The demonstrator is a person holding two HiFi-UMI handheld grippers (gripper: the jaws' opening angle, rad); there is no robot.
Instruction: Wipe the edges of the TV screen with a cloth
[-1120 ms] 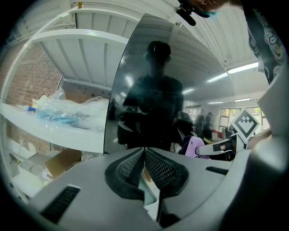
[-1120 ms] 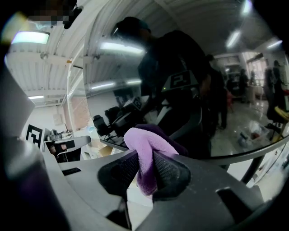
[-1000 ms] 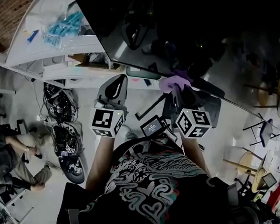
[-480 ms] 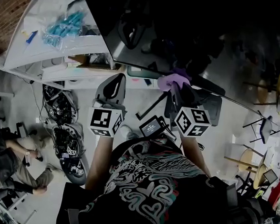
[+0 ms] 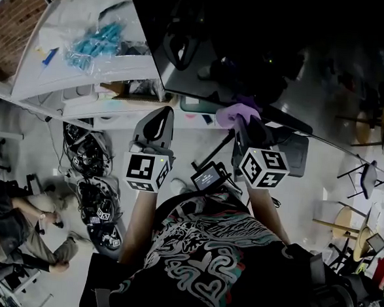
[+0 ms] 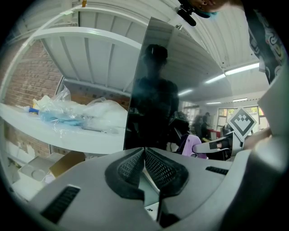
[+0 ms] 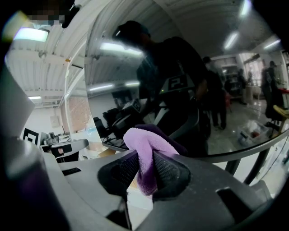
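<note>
The TV screen (image 5: 252, 49) is a large dark glossy panel that mirrors the room. Its lower edge (image 5: 247, 109) runs just past both grippers. My right gripper (image 5: 241, 122) is shut on a purple cloth (image 5: 237, 112), and the cloth touches that lower edge. In the right gripper view the cloth (image 7: 146, 155) is pinched between the pads (image 7: 169, 171) and presses against the screen (image 7: 189, 81). My left gripper (image 5: 156, 124) sits to the left, just below the screen's lower left corner, shut with nothing in it. In the left gripper view its pads (image 6: 156, 168) meet in front of the screen's left edge (image 6: 135, 99).
A white shelf (image 5: 74, 56) left of the TV holds clear plastic bags with blue items (image 5: 95, 41). Below it lie cardboard boxes and tangled cables (image 5: 89, 168). A black TV stand (image 5: 290, 150) is under the screen. A person (image 5: 16, 229) crouches at the lower left. Chairs (image 5: 361, 174) stand at the right.
The view has shifted a little, so the TV and shelf sit slightly lower and to the right. The right gripper keeps the cloth on the lower edge. The left gripper stays shut.
</note>
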